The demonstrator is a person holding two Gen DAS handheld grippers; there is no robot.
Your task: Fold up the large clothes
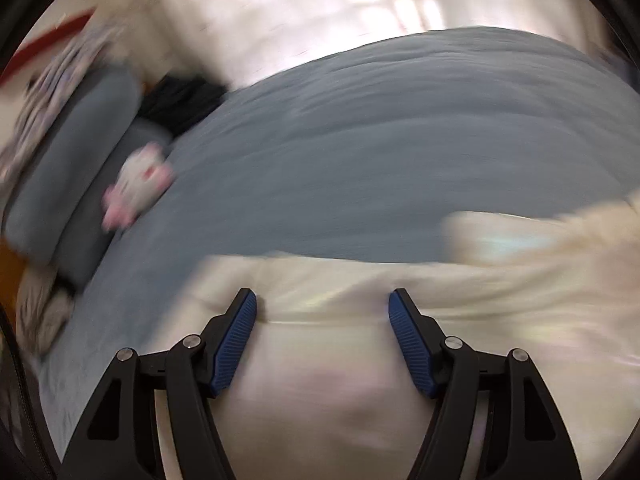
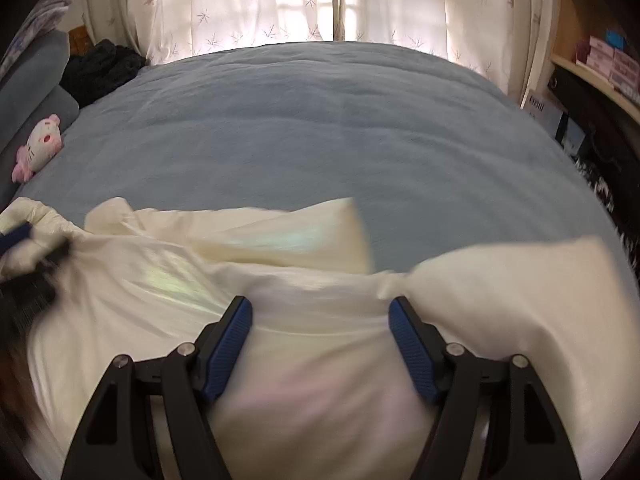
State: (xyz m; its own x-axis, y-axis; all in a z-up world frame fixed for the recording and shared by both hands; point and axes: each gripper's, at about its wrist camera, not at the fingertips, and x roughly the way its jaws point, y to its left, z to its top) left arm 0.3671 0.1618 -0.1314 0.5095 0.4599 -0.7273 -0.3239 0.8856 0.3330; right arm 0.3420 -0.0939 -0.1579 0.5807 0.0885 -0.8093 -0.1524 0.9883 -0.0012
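A large cream-white garment lies spread across the near part of a blue-grey bed cover. A sleeve is folded inward, and another flap lies at the right. My right gripper hovers over the garment's middle, open, with bunched cloth close by its right fingertip. My left gripper is open above the same garment, with nothing between its pads. In the right wrist view the left gripper shows as a dark blur at the garment's left end.
A white and pink plush toy lies at the bed's left edge beside grey-blue pillows. A dark heap of clothes sits at the far left corner. Curtains hang behind the bed, and shelves with boxes stand at right.
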